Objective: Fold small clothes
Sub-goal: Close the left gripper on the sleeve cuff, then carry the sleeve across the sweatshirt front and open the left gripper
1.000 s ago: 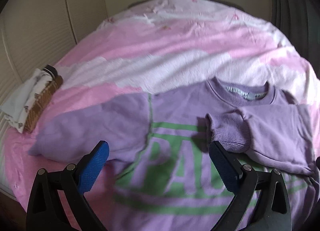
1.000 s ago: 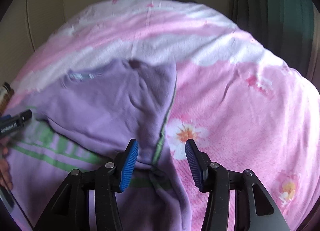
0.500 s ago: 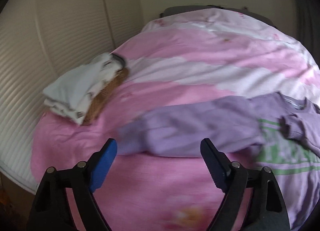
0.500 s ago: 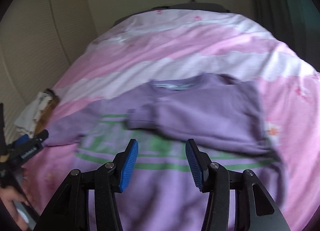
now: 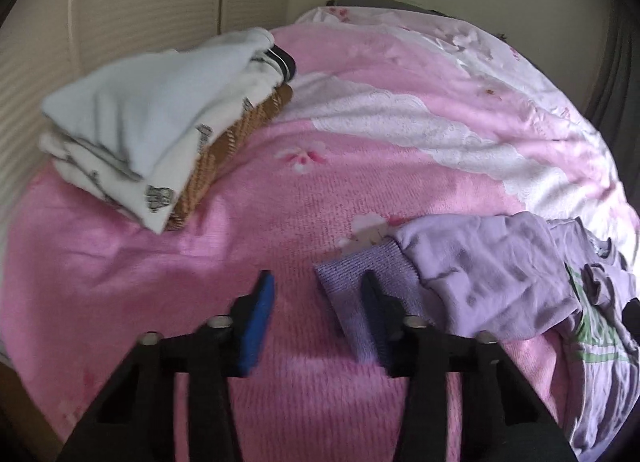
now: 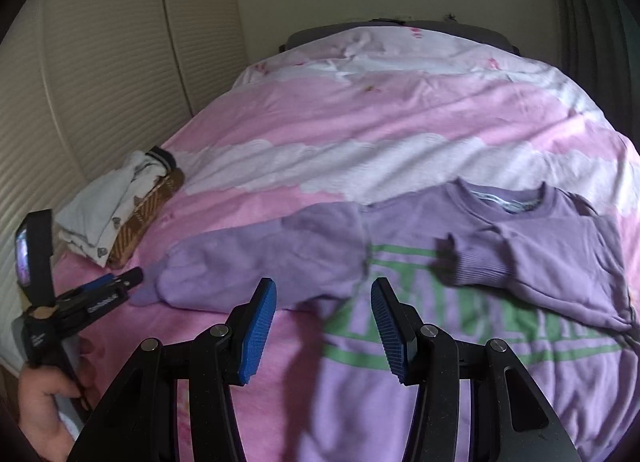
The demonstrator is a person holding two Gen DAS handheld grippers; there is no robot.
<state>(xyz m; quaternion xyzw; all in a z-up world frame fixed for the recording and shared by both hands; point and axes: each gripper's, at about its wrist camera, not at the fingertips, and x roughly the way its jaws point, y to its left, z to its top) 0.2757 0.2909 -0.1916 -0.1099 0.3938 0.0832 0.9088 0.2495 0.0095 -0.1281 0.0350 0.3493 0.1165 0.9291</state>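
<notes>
Sweatshirt (image 6: 460, 302) lies flat on the bed (image 6: 380, 122), one sleeve folded in. Left gripper (image 5: 316, 302), jaws just closing, brackets the other sleeve's cuff (image 5: 360, 286), not yet clamped; right gripper (image 6: 324, 322) hangs half-open, empty. Next: pinch, fold inward.

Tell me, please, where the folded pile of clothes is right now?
The pile lies at the bed's left edge in the right wrist view, next to the ribbed wall, left of the sweatshirt's outstretched sleeve.

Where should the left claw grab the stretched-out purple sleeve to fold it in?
Take the sleeve by its ribbed cuff, coming from the bed's outer edge. The cuff is the free end, lying flat on the pink blanket, so lifting it should carry the sleeve across.
</notes>
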